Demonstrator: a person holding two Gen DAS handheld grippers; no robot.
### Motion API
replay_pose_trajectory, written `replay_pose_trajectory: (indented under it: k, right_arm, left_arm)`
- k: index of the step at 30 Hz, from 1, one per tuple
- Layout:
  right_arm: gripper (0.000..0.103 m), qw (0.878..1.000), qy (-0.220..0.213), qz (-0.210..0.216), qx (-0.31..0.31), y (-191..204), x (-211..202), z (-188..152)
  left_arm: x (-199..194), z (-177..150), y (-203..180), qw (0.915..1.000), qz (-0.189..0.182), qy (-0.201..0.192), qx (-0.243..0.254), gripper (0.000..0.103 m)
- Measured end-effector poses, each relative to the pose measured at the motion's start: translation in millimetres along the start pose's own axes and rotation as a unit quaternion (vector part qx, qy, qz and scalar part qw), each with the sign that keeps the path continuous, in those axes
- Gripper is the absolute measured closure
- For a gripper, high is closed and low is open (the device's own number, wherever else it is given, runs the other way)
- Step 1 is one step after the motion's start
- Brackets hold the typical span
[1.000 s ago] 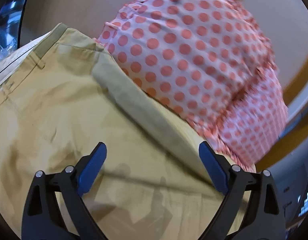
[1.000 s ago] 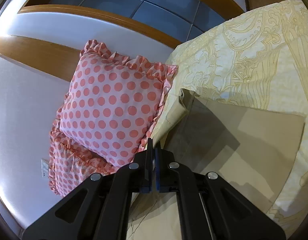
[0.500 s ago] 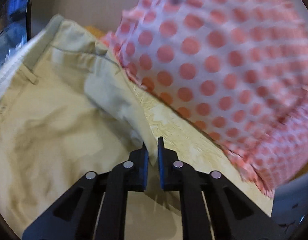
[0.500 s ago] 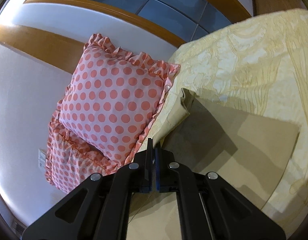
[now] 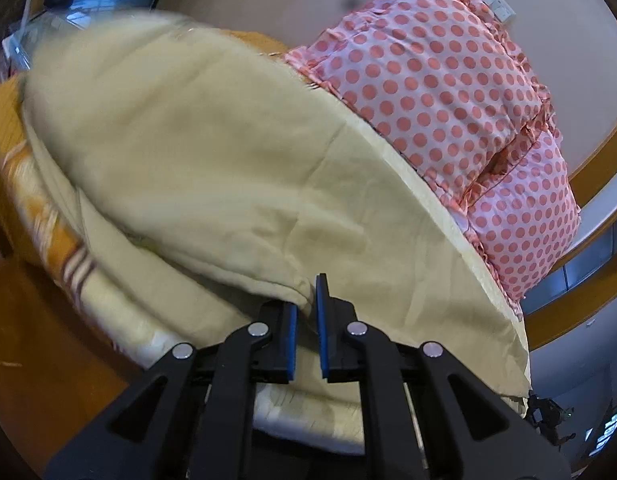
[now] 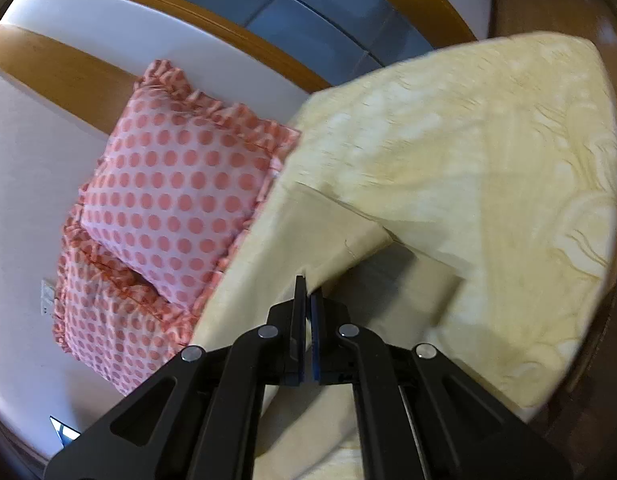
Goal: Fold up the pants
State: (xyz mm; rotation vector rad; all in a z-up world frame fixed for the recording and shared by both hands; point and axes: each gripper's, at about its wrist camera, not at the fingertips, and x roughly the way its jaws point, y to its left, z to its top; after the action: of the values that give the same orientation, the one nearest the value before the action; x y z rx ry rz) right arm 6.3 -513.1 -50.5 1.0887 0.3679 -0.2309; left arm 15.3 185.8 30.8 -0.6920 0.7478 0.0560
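The beige pants (image 5: 212,168) are lifted off the bed and drape away from me in a wide sheet. My left gripper (image 5: 306,300) is shut on a bunched edge of the pants. In the right wrist view the pants (image 6: 308,232) hang from my right gripper (image 6: 307,300), which is shut on another edge; a lifted flap casts a shadow on the bed below. Which part of the pants each gripper holds is hidden by the folds.
The bed has a pale yellow patterned cover (image 6: 488,152). Two pink polka-dot pillows (image 5: 448,92) (image 6: 176,196) lean against the wall beside the pants. A wooden rail (image 6: 228,28) runs behind them. Brown floor (image 5: 40,340) lies beyond the bed's edge.
My left gripper went from open above the flat pants to shut on their edge. Both grippers have lifted and pulled the cloth back from the pillows.
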Motion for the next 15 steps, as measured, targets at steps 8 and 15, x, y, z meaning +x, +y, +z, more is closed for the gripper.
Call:
replay_pose_trajectory:
  k: [8, 15]
  right_arm:
    - [0.101, 1.000, -0.002, -0.013, 0.000, -10.2, -10.8, -2.7]
    - [0.101, 1.000, -0.003, -0.020, 0.004, -16.8, -20.9, -5.8]
  left_arm:
    - [-8.2, -17.0, 6.3, 0.9998, -0.011, -0.010, 0.016, 0.095]
    - [-13.1, -16.7, 8.1, 0.9993, -0.024, -0.002, 0.029, 0.095]
